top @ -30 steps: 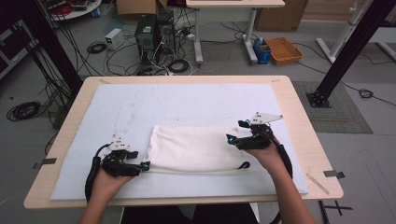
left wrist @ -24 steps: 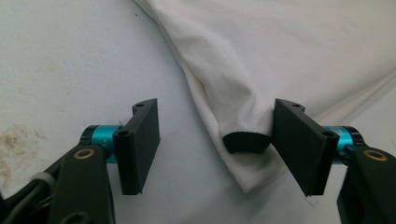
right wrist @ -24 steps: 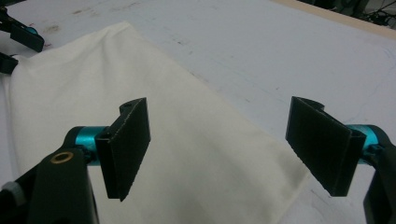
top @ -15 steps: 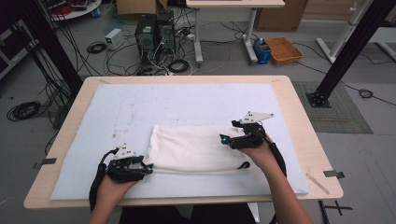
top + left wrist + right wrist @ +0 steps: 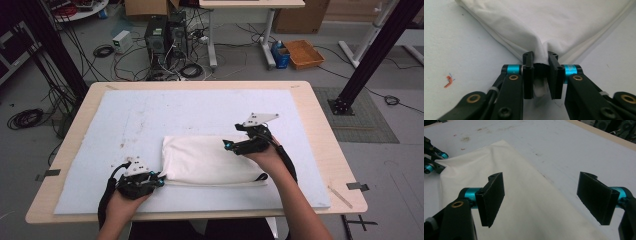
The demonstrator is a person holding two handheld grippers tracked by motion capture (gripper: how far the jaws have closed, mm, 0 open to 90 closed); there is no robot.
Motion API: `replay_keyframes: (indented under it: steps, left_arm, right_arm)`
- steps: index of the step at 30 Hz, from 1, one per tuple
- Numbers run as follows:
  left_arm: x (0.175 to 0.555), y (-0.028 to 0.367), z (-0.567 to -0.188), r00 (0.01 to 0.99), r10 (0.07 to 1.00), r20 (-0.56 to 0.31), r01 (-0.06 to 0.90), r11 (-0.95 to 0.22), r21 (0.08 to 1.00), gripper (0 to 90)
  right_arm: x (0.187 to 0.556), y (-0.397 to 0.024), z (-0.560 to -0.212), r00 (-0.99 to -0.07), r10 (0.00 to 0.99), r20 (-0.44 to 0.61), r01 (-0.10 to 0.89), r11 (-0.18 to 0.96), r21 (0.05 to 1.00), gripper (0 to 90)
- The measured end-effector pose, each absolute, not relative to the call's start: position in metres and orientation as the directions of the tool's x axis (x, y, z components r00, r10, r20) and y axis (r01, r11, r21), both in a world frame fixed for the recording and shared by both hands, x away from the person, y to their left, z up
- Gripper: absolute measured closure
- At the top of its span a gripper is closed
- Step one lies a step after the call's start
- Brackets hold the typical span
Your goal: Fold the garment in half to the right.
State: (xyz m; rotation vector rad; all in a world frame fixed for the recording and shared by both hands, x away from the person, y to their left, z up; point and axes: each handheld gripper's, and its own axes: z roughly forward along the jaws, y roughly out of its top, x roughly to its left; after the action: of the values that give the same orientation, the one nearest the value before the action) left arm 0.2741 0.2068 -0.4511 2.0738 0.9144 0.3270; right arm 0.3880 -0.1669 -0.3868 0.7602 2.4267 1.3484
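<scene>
A folded white cloth [image 5: 207, 160] lies on the pale foam mat [image 5: 175, 115], near the front middle. My left gripper [image 5: 159, 180] is shut on the cloth's near left corner; in the left gripper view the white cloth [image 5: 554, 22] bunches between the jaws of that gripper [image 5: 541, 65]. My right gripper [image 5: 229, 146] hovers over the cloth's far right part with its jaws wide apart. In the right gripper view the cloth [image 5: 524, 202] spreads below that open gripper [image 5: 544, 197], nothing between the pads, and the left gripper [image 5: 434, 160] shows far off at the cloth's corner.
The mat covers most of a wooden table [image 5: 320, 130]. A dark strap or loop [image 5: 261, 176] pokes out at the cloth's near right edge. Beyond the table stand computer towers [image 5: 162, 35], floor cables, a cardboard tray [image 5: 304, 52] and a black frame leg [image 5: 370, 55].
My right gripper has lifted off the cloth's far right edge and moved left over the cloth, jaws open. My left gripper has shifted slightly right, still holding the corner.
</scene>
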Motion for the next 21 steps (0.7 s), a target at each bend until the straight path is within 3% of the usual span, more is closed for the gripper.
replay_keyframes:
  steps: [16,21]
  left_arm:
    - [0.278,0.227,-0.444,0.767,0.603,-0.219,0.468,-0.294,0.833,80.4]
    - [0.279,0.229,-0.445,0.758,0.621,-0.202,0.478,-0.316,0.82,80.4]
  right_arm:
    - [0.433,-0.046,-0.385,-0.904,0.425,0.046,0.309,0.574,0.758,22.3]
    - [0.445,-0.009,-0.398,-0.907,0.418,0.053,0.327,0.618,0.714,22.3]
